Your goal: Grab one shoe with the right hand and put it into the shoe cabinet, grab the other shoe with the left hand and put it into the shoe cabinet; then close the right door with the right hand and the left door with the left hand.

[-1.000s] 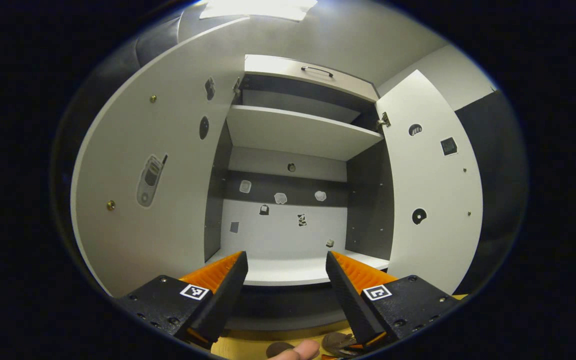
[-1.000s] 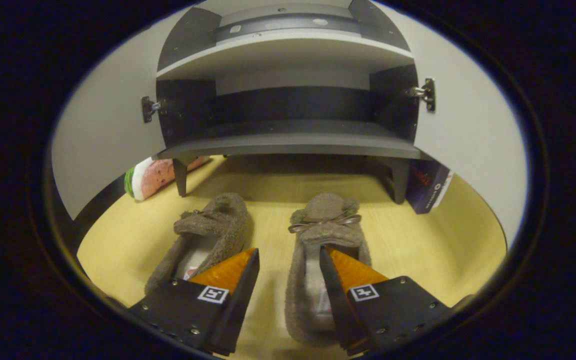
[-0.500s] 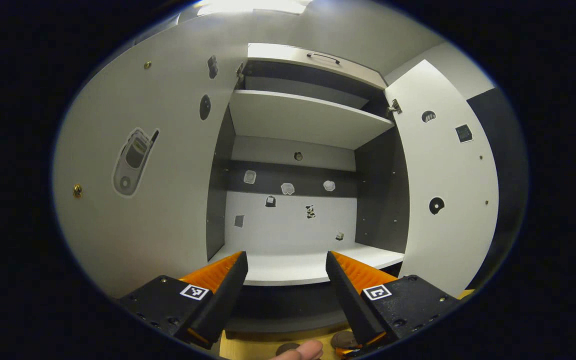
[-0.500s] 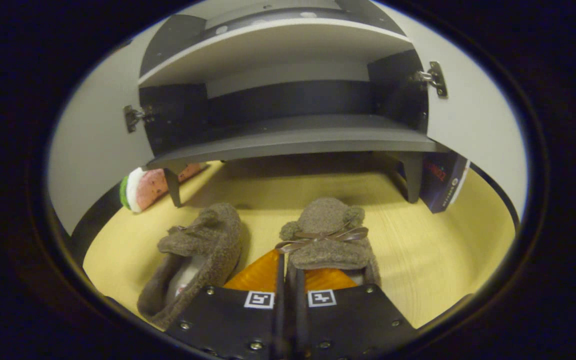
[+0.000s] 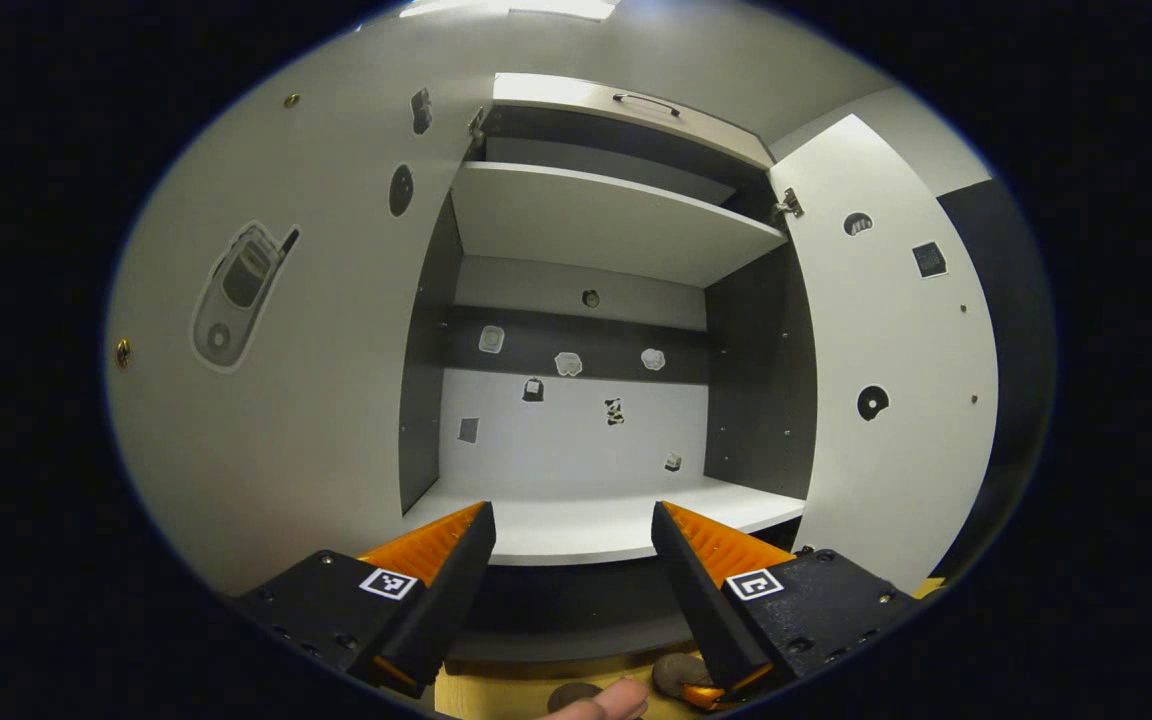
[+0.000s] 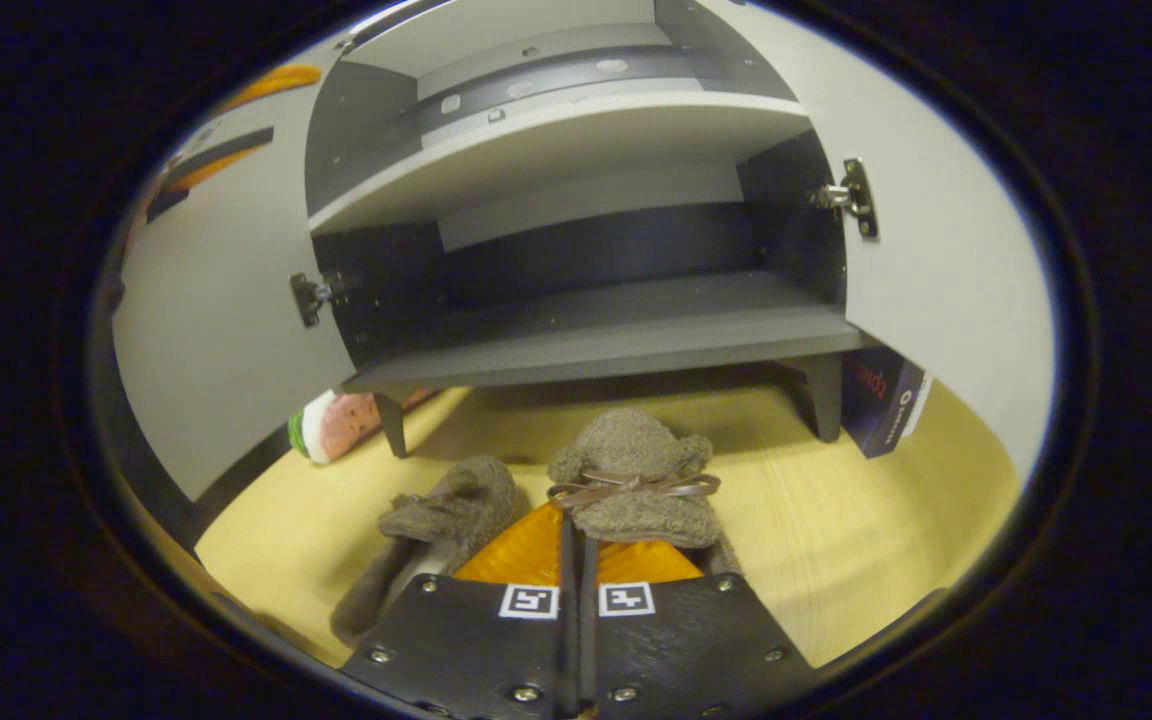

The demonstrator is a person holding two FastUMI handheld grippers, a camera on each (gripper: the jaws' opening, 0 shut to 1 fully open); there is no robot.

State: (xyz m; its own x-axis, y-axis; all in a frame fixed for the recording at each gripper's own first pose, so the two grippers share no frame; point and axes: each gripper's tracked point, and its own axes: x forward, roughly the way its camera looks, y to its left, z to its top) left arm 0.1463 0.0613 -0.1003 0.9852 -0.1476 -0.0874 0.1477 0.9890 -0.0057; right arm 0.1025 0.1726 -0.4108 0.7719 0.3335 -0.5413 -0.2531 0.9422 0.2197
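Currently: right gripper, fingers pressed together on the side wall of one brown shoe; second shoe just beside it on the tabletop. Left gripper, fingers spread, empty, facing the open shoe cabinet.

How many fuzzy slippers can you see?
2. One slipper with a bow is pinched in the right gripper, in front of the open shoe cabinet. The other slipper lies on the floor just left of it.
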